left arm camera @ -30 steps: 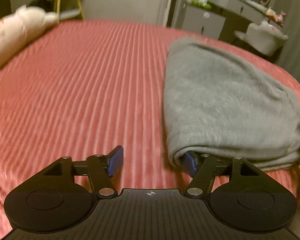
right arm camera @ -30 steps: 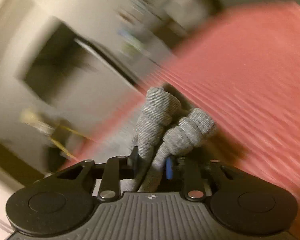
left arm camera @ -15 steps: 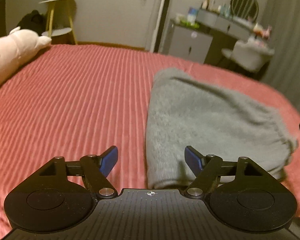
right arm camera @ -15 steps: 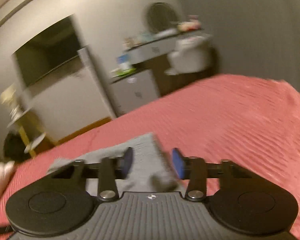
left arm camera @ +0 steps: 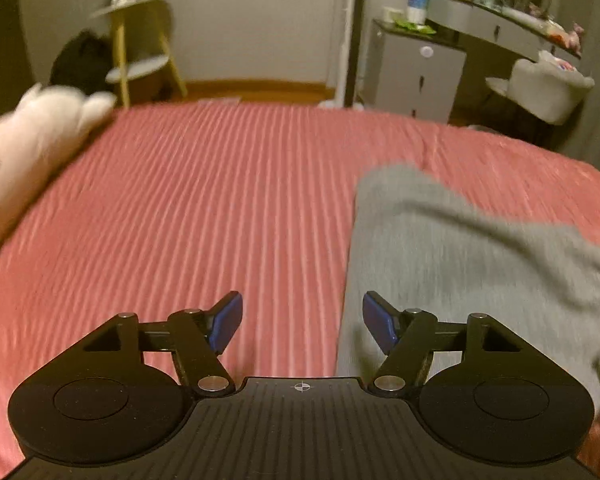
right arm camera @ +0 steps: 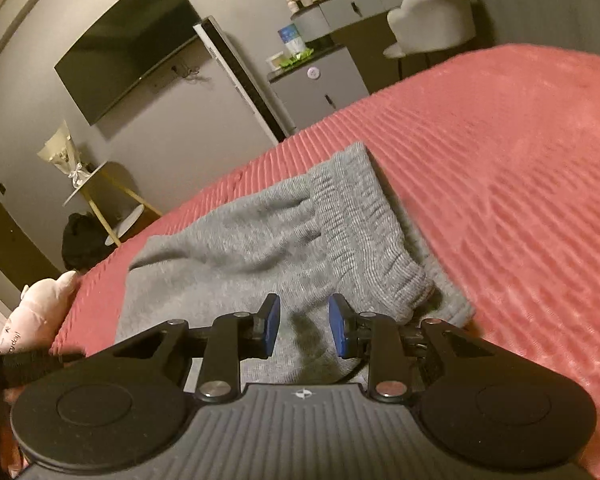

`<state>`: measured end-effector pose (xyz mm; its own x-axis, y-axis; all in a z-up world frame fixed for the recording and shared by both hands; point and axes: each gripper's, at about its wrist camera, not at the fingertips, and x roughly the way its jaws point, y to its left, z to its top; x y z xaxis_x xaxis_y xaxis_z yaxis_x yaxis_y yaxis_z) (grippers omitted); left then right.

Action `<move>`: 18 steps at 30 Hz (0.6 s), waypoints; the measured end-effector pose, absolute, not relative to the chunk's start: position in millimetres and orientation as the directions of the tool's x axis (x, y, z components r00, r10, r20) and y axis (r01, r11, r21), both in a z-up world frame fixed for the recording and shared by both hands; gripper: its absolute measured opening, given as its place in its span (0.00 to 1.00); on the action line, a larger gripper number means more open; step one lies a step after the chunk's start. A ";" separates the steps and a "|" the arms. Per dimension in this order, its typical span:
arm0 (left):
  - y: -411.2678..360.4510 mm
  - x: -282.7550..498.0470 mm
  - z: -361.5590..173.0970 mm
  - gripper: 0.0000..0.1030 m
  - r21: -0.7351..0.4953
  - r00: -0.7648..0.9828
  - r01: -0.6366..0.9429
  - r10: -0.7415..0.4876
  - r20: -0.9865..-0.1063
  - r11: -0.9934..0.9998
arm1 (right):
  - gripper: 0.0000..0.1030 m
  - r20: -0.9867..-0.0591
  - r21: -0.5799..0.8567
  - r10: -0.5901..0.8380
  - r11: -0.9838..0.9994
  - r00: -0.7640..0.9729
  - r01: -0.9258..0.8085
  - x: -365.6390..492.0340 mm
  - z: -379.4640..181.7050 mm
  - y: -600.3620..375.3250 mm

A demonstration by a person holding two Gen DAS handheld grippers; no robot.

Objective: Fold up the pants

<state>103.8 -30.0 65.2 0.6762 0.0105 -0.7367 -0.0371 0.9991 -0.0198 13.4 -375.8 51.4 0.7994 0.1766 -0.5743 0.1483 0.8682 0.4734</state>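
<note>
Grey knit pants (left arm camera: 460, 264) lie folded on the red ribbed bedspread (left arm camera: 220, 200). In the right wrist view the pants (right arm camera: 240, 240) show their ribbed waistband (right arm camera: 364, 216) along the right edge. My left gripper (left arm camera: 302, 312) hovers over the bedspread just left of the pants' edge. Its jaws are apart and closing, with nothing between them. My right gripper (right arm camera: 305, 320) hangs above the near part of the pants. Its blue pads (right arm camera: 272, 320) stand a little apart and are drawing in, gripping nothing.
A pale plush pillow (left arm camera: 28, 152) lies at the bed's left side. Beyond the bed stand a yellow side table (left arm camera: 140, 40), a grey cabinet (left arm camera: 416, 72) and a white chair (left arm camera: 548, 88). A dark screen (right arm camera: 128, 40) hangs on the wall.
My right gripper let go of the bunched grey cloth, and the pants now lie flat. My left gripper drew its right finger out from under the fold, rose and pulled back.
</note>
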 end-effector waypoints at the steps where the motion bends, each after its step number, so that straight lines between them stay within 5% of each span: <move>1: -36.9 120.1 65.4 0.70 0.002 0.685 -0.019 0.015 -0.728 1.000 | 0.26 -0.578 0.474 0.177 0.868 0.797 0.151 12.6 49.5 -375.4; 7: -79.4 214.9 29.6 0.63 0.095 0.609 0.012 0.068 -0.790 0.995 | 0.26 -0.571 0.472 0.172 0.869 0.803 0.150 5.6 48.6 -370.3; 10: -97.6 249.4 14.9 0.70 0.216 0.589 -0.007 0.178 -0.788 0.976 | 0.26 -0.566 0.476 0.174 0.867 0.806 0.147 7.2 44.6 -371.3; 13: -107.4 250.8 26.8 0.70 0.304 0.685 -0.084 0.277 -0.674 0.949 | 0.26 -0.570 0.454 0.166 0.880 0.805 0.140 8.9 44.2 -368.6; 15: -109.8 242.0 32.1 0.81 0.380 0.724 -0.097 0.327 -0.607 0.920 | 0.26 -0.574 0.437 0.160 0.889 0.803 0.136 9.8 44.6 -366.6; 18: -93.3 219.8 33.4 0.81 0.269 0.682 0.015 0.187 -0.707 0.963 | 0.26 -0.569 0.449 0.168 0.884 0.805 0.133 8.6 44.6 -368.3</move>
